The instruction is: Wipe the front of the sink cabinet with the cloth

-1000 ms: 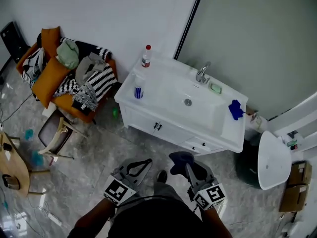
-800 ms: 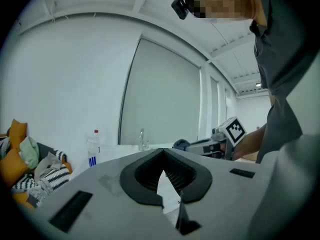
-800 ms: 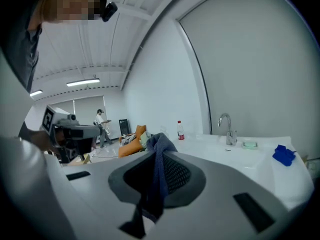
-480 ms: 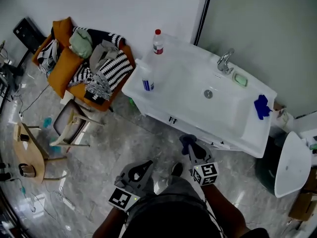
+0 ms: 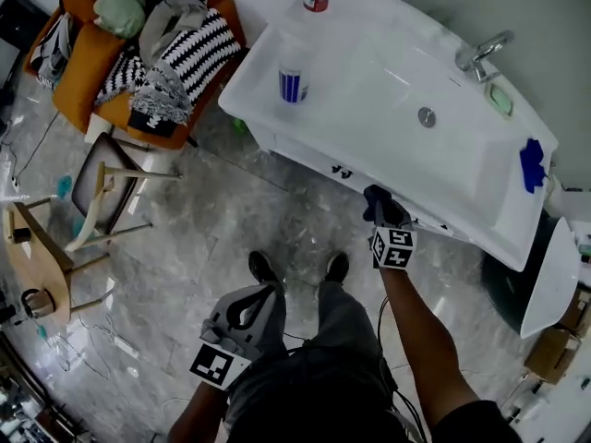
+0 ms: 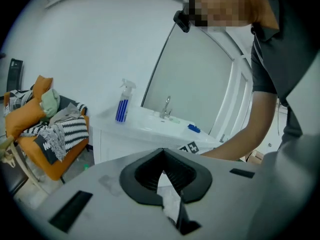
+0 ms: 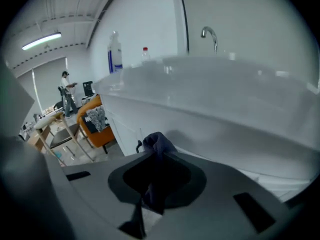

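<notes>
Pinching one cloth (image 7: 158,144), right claw (image 7: 153,156) near cabinet (image 5: 300,150)

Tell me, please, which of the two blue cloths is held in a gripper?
The darker navy cloth, clamped in the right gripper by the cabinet front. The brighter blue cloth lies loose at the right end of the sink top.

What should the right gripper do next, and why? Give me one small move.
Probably press the cloth forward onto the cabinet front and begin a sideways stroke. The right gripper is shut on the dark cloth and sits just below the sink rim, beside a door handle. Whether the cloth touches the panel yet cannot be told.
</notes>
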The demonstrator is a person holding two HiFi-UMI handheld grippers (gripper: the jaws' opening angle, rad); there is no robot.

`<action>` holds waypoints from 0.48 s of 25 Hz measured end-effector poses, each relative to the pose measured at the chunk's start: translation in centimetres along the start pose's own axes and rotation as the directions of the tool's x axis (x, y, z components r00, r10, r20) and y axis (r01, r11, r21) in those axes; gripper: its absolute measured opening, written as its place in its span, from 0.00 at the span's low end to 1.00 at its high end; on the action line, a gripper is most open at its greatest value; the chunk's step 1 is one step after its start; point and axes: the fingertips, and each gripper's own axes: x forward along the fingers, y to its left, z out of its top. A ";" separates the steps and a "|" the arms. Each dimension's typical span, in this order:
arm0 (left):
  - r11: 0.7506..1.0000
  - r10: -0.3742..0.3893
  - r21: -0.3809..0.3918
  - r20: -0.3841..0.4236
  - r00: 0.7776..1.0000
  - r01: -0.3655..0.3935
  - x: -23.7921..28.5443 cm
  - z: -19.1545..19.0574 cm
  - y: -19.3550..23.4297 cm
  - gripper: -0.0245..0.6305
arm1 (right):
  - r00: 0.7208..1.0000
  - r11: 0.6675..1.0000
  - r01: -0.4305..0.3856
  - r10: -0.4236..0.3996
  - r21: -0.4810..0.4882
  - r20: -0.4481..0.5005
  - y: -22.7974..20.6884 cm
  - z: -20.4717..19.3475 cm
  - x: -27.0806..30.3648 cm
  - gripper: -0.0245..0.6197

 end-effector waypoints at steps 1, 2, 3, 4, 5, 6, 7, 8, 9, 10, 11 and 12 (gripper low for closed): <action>1.000 0.003 -0.007 -0.010 1.000 -0.003 -0.1 -0.8 1.0 0.04 | 1.000 1.000 0.020 -0.020 0.012 -0.013 0.1 -0.7 1.9 0.10; 1.000 0.008 -0.009 -0.017 1.000 -0.008 -0.2 -1.5 2.0 0.04 | 0.999 0.999 0.033 -0.033 0.020 -0.023 0.4 -1.3 3.8 0.10; 1.000 0.016 -0.009 -0.021 1.000 -0.016 -0.3 -2.0 3.1 0.04 | 0.999 0.999 0.041 -0.040 0.027 -0.031 0.9 -1.6 5.7 0.09; 1.000 0.026 -0.009 -0.024 0.999 -0.027 -0.3 -2.5 4.1 0.04 | 0.998 0.998 0.048 -0.046 0.032 -0.040 1.5 -2.0 7.4 0.10; 0.999 0.037 -0.011 -0.027 0.999 -0.037 -0.2 -2.9 4.9 0.04 | 0.997 0.998 0.057 -0.056 0.038 -0.051 2.0 -2.3 8.9 0.09; 0.999 0.046 -0.014 -0.029 0.999 -0.046 -0.2 -3.2 5.6 0.04 | 0.996 0.996 0.072 -0.069 0.045 -0.063 2.2 -2.6 10.1 0.09; 0.999 0.051 -0.016 -0.030 0.998 -0.052 -0.1 -3.4 6.0 0.04 | 0.994 0.994 0.089 -0.085 0.055 -0.073 2.3 -3.0 11.0 0.10; 0.998 0.054 -0.017 -0.028 0.998 -0.054 0.1 -3.5 6.4 0.04 | 0.992 0.992 0.105 -0.100 0.071 -0.079 2.2 -3.3 11.6 0.09; 0.998 0.053 -0.017 -0.025 0.998 -0.053 0.3 -3.6 6.6 0.04 | 0.990 0.989 0.123 -0.116 0.086 -0.081 1.8 -3.6 11.8 0.09; 0.999 0.049 -0.019 -0.021 0.999 -0.050 0.6 -3.6 6.7 0.04 | 0.987 0.984 0.147 -0.140 0.096 -0.081 1.0 -3.9 11.6 0.09; 0.999 0.045 -0.023 -0.017 0.999 -0.045 0.8 -3.7 6.8 0.04 | 0.981 0.977 0.183 -0.175 0.106 -0.080 -0.1 -4.3 11.0 0.09; 0.999 0.039 -0.029 -0.013 0.999 -0.040 1.0 -3.6 6.8 0.04 | 0.972 0.967 0.227 -0.219 0.118 -0.079 -1.6 -4.7 10.1 0.09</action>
